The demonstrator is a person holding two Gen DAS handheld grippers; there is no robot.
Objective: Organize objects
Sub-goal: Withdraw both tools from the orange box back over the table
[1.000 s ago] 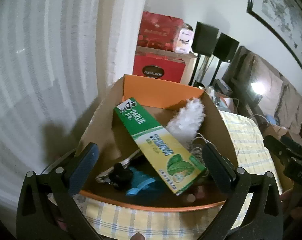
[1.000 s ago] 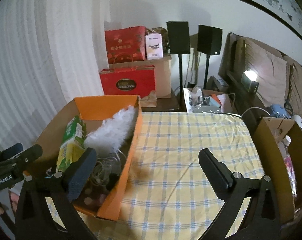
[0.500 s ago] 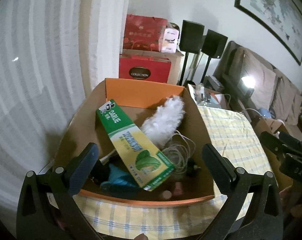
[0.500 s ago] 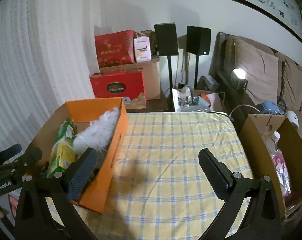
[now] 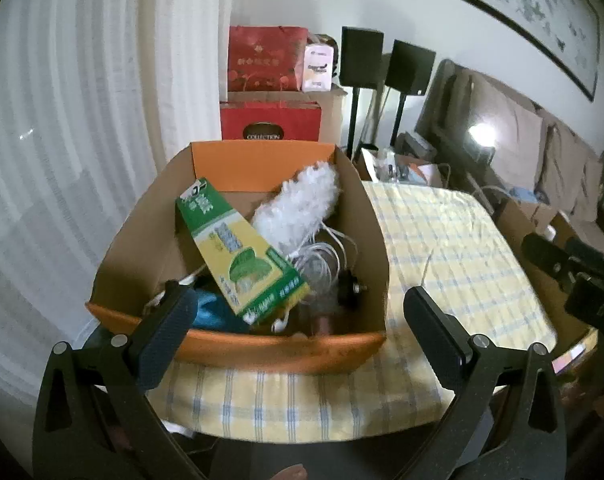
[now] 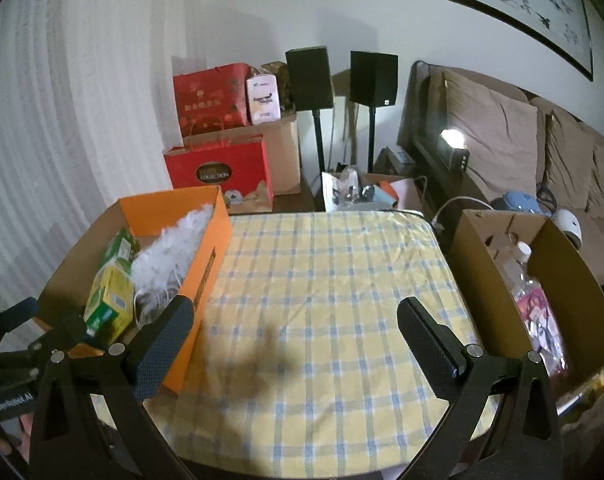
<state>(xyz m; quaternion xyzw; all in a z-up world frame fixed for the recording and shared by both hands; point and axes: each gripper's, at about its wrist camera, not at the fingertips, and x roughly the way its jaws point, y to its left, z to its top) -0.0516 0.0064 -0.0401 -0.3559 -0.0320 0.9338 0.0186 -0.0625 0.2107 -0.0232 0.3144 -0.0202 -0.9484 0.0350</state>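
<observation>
An orange cardboard box (image 5: 261,350) (image 6: 209,264) sits on the left of a yellow checked table (image 6: 322,300). Inside lie a green and yellow toothpaste carton (image 5: 241,252) (image 6: 109,300), a white fluffy duster (image 5: 297,208) (image 6: 169,248), coiled white cable (image 5: 322,260), a blue item (image 5: 213,312) and a small black part (image 5: 348,284). My left gripper (image 5: 299,330) is open, held back from the box's near wall with nothing between its fingers. My right gripper (image 6: 295,338) is open over the bare tablecloth, holding nothing.
A brown cardboard box (image 6: 498,280) with a bottle and packets stands at the table's right edge. Beyond the table are red gift bags (image 6: 217,168), two black speakers on stands (image 6: 310,78), a sofa with cushions (image 6: 502,140) and a white curtain (image 5: 61,140).
Both grippers have pulled back and away from the orange box, so more of the table and room shows. The box's contents lie as before. Both stay open.
</observation>
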